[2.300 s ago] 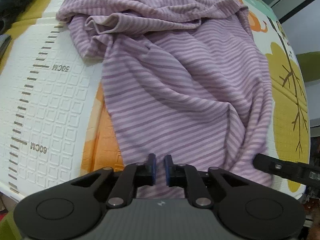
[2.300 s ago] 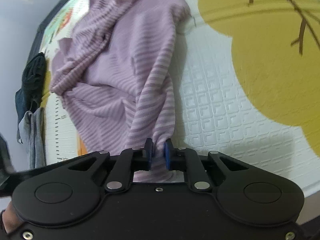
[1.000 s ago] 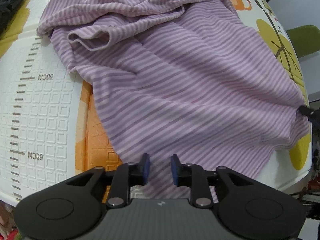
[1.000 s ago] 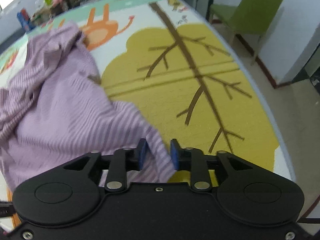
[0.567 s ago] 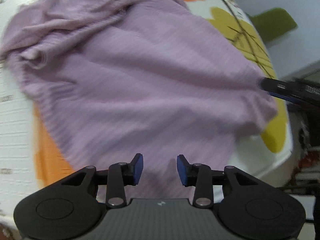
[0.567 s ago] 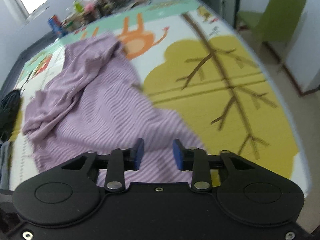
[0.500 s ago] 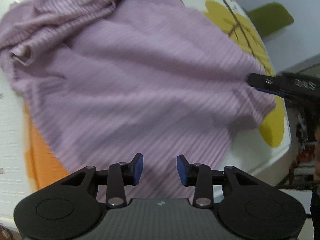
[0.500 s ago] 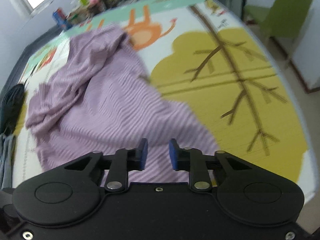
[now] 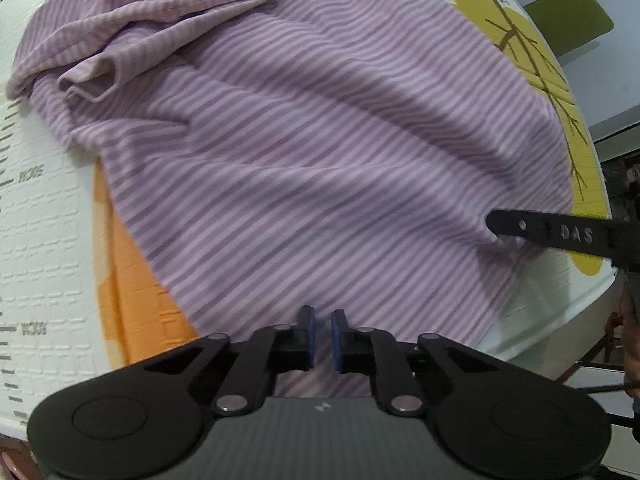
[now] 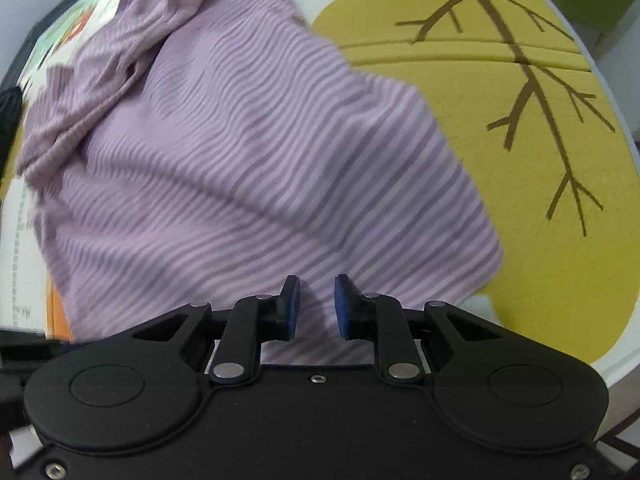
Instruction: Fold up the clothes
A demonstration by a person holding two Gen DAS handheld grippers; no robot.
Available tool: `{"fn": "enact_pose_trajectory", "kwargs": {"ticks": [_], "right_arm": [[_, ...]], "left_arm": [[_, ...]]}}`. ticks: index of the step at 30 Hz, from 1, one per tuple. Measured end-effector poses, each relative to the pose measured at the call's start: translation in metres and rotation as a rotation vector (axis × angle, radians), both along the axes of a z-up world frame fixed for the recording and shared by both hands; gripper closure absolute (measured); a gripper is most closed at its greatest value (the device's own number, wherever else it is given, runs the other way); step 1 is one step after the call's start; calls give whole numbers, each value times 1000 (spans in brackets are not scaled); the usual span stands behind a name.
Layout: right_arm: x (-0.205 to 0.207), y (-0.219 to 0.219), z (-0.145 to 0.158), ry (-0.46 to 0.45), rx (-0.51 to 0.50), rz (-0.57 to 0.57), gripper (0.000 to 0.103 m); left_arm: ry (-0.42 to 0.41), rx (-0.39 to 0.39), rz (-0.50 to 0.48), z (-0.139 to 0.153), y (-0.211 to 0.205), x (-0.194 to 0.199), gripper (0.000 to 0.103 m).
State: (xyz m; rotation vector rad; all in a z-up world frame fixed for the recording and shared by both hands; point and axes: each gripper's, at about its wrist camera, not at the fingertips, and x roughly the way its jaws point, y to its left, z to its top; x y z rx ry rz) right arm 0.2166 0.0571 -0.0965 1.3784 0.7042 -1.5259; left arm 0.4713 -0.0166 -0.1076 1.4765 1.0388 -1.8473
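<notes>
The shirt (image 9: 328, 152), purple with thin stripes, lies spread over the middle of the play mat (image 9: 44, 240), filling most of the left wrist view. Its body is fairly flat, with soft ripples running across. Up at the upper left of that frame a sleeve (image 9: 90, 80) sits bunched, cuff open, and more crumpled cloth piles along the top edge.

The left tool (image 9: 322, 336) sits at the bottom centre, right over the shirt's near hem. Its blue pads are drawn in to a narrow slit, with striped cloth showing in the slit; whether the pads actually pinch that cloth, I cannot tell.

The right tool (image 10: 316, 306) shows at the bottom centre of its own view, pads a little apart, hem cloth lying in the gap, pads not pressing on it. In the left wrist view that same tool comes in from the right edge as a black finger, its tip at the shirt's right corner, where the cloth puckers.

Outward now: the mat carries a ruler print down the left side, an orange patch beside the shirt's left edge, and a yellow tree (image 10: 540, 128) with brown branches on the right. A green chair (image 9: 568, 20) stands beyond the mat, upper right.
</notes>
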Motion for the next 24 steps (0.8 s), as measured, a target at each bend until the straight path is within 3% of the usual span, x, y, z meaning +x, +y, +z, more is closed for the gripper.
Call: {"fn": "enact_pose_trajectory", "kwargs": {"ticks": [8,11,16,23,24], "right_arm": [[35,-2,4,-6,40,87,84],[49,-3,3,-33,47,118,81],[79,-2,5,6,41,178,75],[108,-6,5,-40,43,238,75],[113,-8,5,-44,42,249,75]], "left_arm": [[-48,-31,-11,-1,-15,9,95],[-69,-48,-18,1,-18,13,95],[-105,-70,-13,2,-26,22,95],[-186,-133,8,3,-41,40,95],[-207,-149,17,3,-44,43,78]]}}
